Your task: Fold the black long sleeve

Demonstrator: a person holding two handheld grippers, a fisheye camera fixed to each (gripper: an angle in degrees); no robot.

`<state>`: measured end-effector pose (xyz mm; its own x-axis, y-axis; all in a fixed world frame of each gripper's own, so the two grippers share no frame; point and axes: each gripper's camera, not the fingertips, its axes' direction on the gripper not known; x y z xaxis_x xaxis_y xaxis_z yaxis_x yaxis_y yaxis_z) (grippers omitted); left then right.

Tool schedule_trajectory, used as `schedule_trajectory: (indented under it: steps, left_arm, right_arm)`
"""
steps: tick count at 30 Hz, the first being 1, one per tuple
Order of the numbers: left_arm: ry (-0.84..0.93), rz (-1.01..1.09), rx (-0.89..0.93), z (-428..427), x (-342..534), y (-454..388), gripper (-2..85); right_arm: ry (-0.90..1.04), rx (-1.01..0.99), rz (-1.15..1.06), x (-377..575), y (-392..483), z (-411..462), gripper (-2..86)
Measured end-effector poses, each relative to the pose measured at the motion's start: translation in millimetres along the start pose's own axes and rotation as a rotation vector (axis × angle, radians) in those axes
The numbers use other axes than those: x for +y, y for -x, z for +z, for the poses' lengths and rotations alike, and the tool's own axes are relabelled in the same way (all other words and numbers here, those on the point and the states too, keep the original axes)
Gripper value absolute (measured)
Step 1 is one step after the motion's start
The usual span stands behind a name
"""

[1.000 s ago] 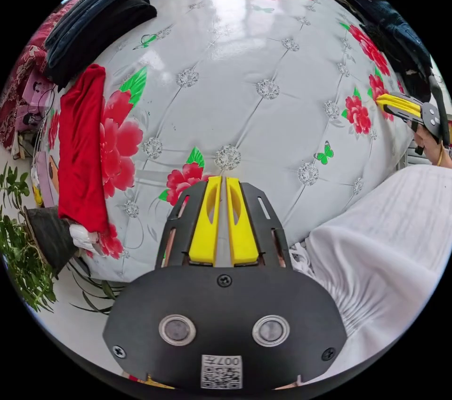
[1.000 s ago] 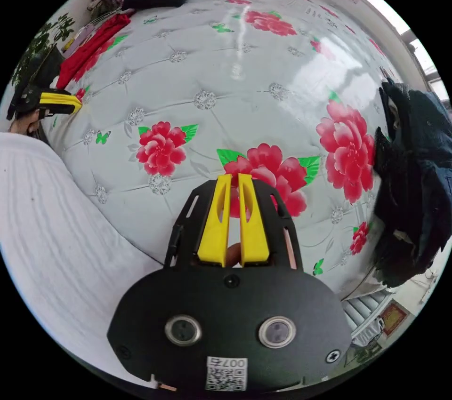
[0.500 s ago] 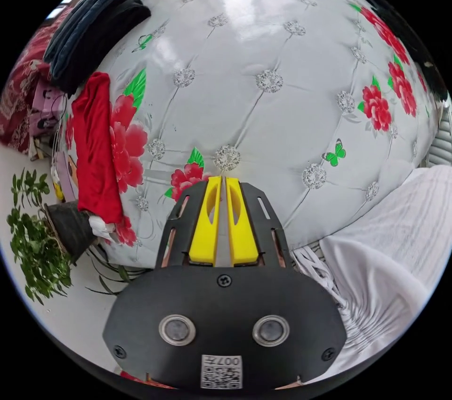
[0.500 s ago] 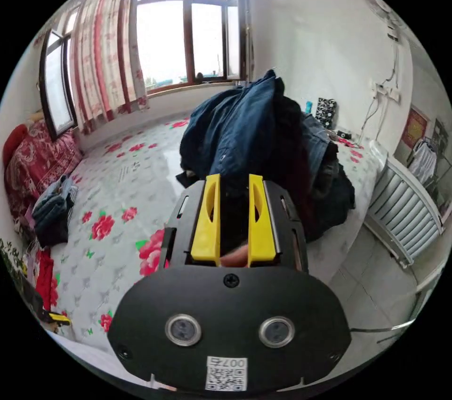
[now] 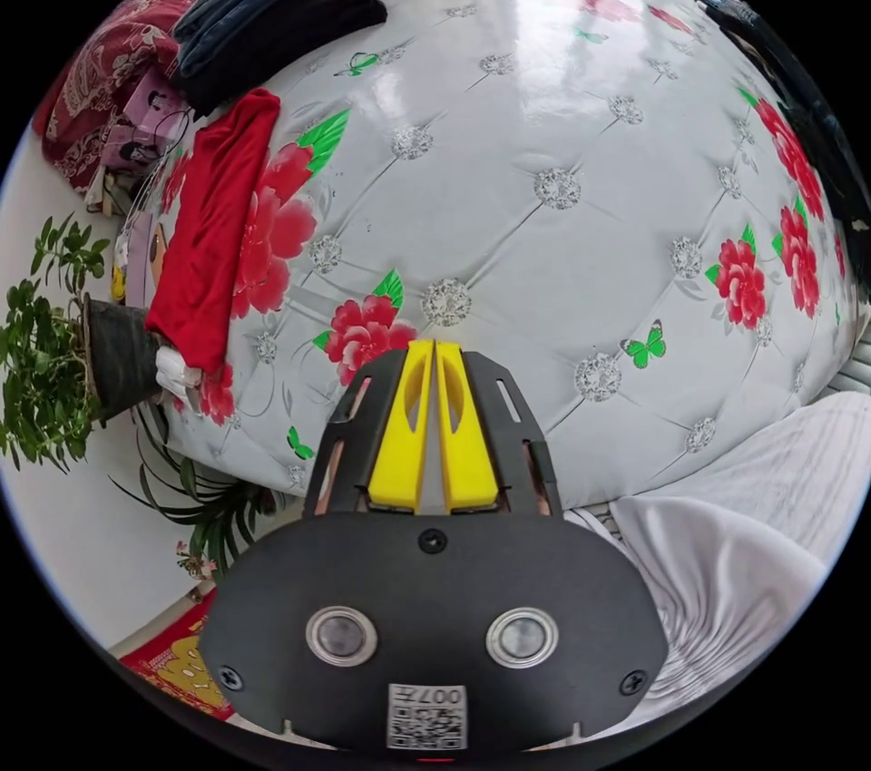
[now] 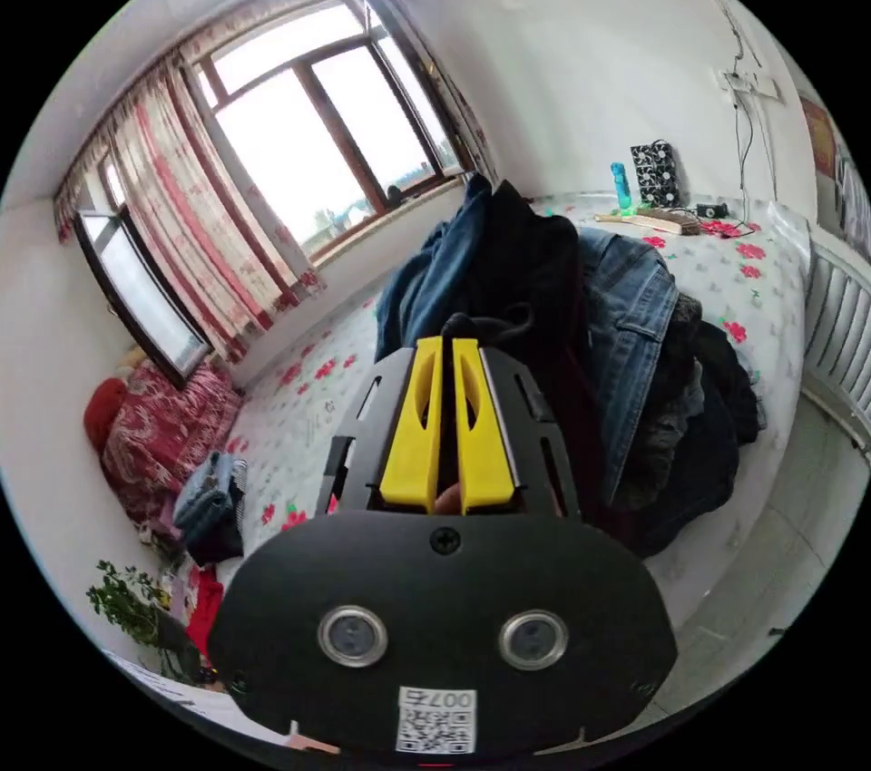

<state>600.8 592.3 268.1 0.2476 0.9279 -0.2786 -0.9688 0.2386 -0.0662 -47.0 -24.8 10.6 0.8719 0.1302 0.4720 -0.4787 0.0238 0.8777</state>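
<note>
The right gripper (image 6: 445, 349) had its yellow jaws nearly together on a bunched fold of black cloth at the near face of a heap of clothes (image 6: 581, 372). That cloth looked like part of the black long sleeve (image 6: 526, 263), which stood in the middle of the heap between a dark blue garment on the left and a lighter denim jacket (image 6: 635, 317) on the right. Whether both jaws truly pressed on it, I could not tell. Behind the heap were a window (image 6: 299, 136) with red-patterned curtains and a white wall.

The left gripper (image 5: 434, 354) hung over the flowered bedcover (image 5: 562, 127) with its jaws closed and nothing between them. A red garment (image 5: 213, 218) lay along the left edge of the bed, with a folded stack of dark clothes (image 5: 272, 0) beyond it at the far left. A potted plant (image 5: 54, 336) stood on the floor to the left, and white cloth (image 5: 753, 535) showed at the near right.
</note>
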Motion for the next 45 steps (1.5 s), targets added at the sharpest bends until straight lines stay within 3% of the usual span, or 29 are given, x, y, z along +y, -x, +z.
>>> schedule_trajectory:
  steps: [2,6,9,16,20,25,31,33,35,37,38,40,42,44,45]
  left_arm:
    - [-0.001,-0.002,0.023,0,7,4,-1.0]
    - [-0.032,-0.014,0.041,-2,26,17,-1.0]
    - [-0.075,-0.019,0.065,-10,44,30,-1.0]
    - [-0.175,-0.022,0.096,-28,86,66,-0.9]
    - [-0.275,-0.069,0.240,-35,112,93,-0.4]
    - [-0.453,-0.093,0.454,-59,147,134,5.3]
    - [-0.854,0.105,0.529,-165,191,180,10.5]
    - [-1.075,0.207,0.615,-214,209,190,11.7]
    - [-1.192,0.294,0.694,-238,217,192,11.9]
    - [-1.224,0.369,0.723,-248,218,187,10.6]
    - [-1.184,0.379,0.705,-243,213,183,9.3]
    - [-1.058,0.319,0.632,-221,205,183,7.8]
    - [-0.775,0.238,0.454,-165,197,184,7.1]
    - [-0.634,0.179,0.409,-120,210,193,6.8]
    - [-0.579,0.138,0.447,-96,226,205,6.4]
  right_arm:
    - [-0.142,-0.349,0.237,-42,-25,-55,0.1]
    - [-0.258,-0.556,0.285,-90,-16,-125,-0.1]
    - [-0.290,-0.551,0.119,-125,39,-187,-0.1]
    - [-0.634,-0.857,-0.359,-128,183,-342,-0.1]
    - [-0.470,-0.769,-0.505,-108,263,-360,0.0]
    - [-0.312,-0.905,-0.589,-49,316,-357,0.1]
    - [-0.254,-1.425,-0.695,24,407,-385,0.6]
    - [-0.172,-1.555,-0.711,52,446,-373,1.1]
    - [0.043,-1.632,-0.702,96,501,-326,2.4]
    - [0.218,-1.565,-0.715,138,537,-277,4.2]
    - [0.299,-1.424,-0.744,171,553,-242,5.8]
    - [0.369,-1.176,-0.802,220,559,-184,8.0]
    - [0.415,-0.900,-0.826,264,538,-120,9.5]
    - [0.525,-0.542,-0.753,311,480,-29,10.8]
    - [0.561,-0.461,-0.742,321,464,-7,11.2]
